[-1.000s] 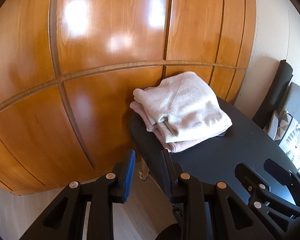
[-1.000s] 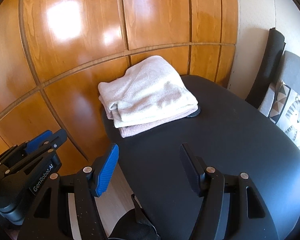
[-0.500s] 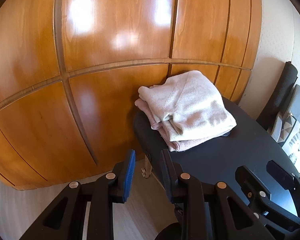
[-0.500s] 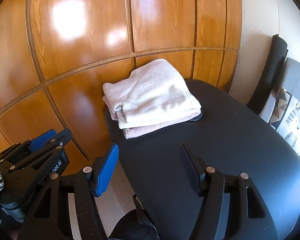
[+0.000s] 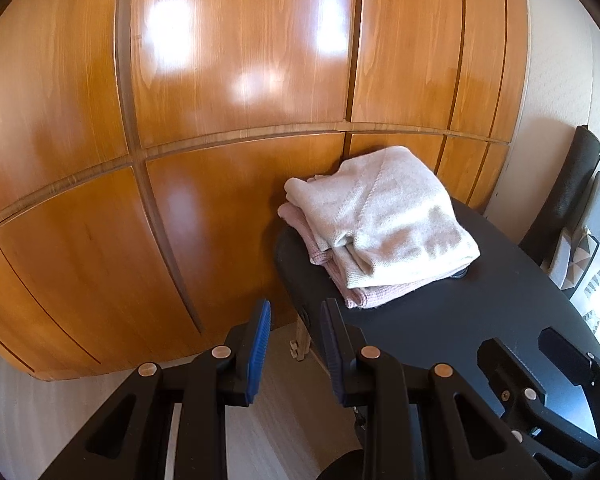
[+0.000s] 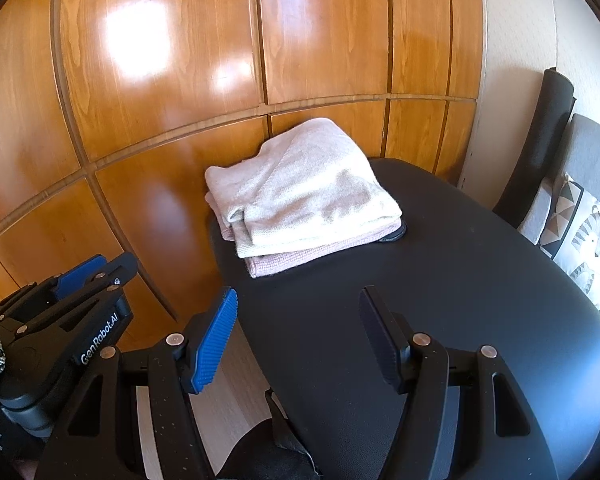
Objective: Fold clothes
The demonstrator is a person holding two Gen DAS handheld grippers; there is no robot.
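Right wrist view shows two folded clothes [image 6: 300,196] stacked at the far corner of the black table [image 6: 460,280] with nothing left to fold, so the job looks done, while the right gripper [image 6: 296,336] gapes wide and empty and the left gripper [image 5: 296,344] sits narrow and empty.

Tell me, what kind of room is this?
Probably a room in someone's home, maybe a bedroom. There's a wooden wardrobe, folded clothes on a black table, and a chair with a patterned cushion.

left gripper [image 5: 294,336] angled downward, jaws narrowly apart and empty, right gripper [image 6: 298,326] alongside, jaws wide, empty
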